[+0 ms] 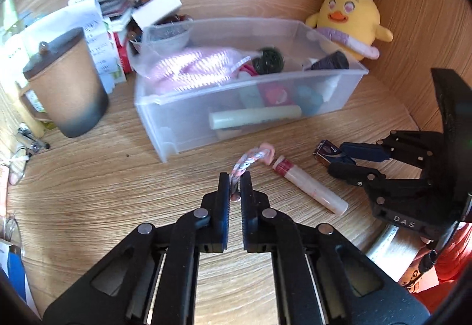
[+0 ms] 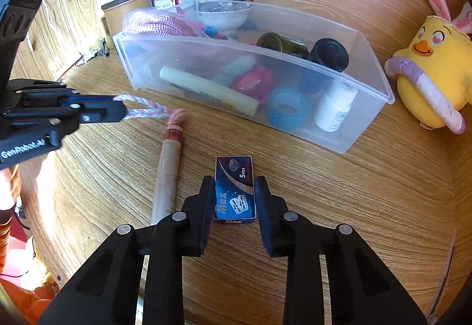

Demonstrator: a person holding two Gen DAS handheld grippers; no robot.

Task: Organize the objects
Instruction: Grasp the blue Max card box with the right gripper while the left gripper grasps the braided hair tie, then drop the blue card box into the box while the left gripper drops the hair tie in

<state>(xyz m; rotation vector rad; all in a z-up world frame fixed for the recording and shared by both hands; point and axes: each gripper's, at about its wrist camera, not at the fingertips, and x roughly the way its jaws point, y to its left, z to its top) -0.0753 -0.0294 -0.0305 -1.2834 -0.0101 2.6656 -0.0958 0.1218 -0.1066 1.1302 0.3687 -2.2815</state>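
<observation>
At the far left of the wooden desk (image 1: pixel 88 195) stands a brown lidded mug (image 1: pixel 65 83), with a heap of papers and small boxes (image 1: pixel 118 9) behind it. The left gripper (image 1: pixel 235 177) reaches in tilted steeply downward, its jaws clamped on a pink-and-white braided cord (image 1: pixel 250 159); the cord's knotted pink end hangs out ahead of the fingertips, lifted off the desk, just in front of the clear plastic bin (image 1: pixel 183 118). The bin already holds a pink rope bundle, a cream tube, a blue ring, a white bottle and dark round things. Just right of the cord, a pinkish tube with a red cap (image 1: pixel 309 186) lies flat on the desk. Further right, the right gripper (image 2: pixel 234 195) also slants downward, its two fingers either side of a small blue razor-blade box (image 2: pixel 235 189) resting on the desk, pads against the box's long sides. A yellow plush chick (image 2: pixel 427 71) with bunny ears sits in the right corner beside the bin.
</observation>
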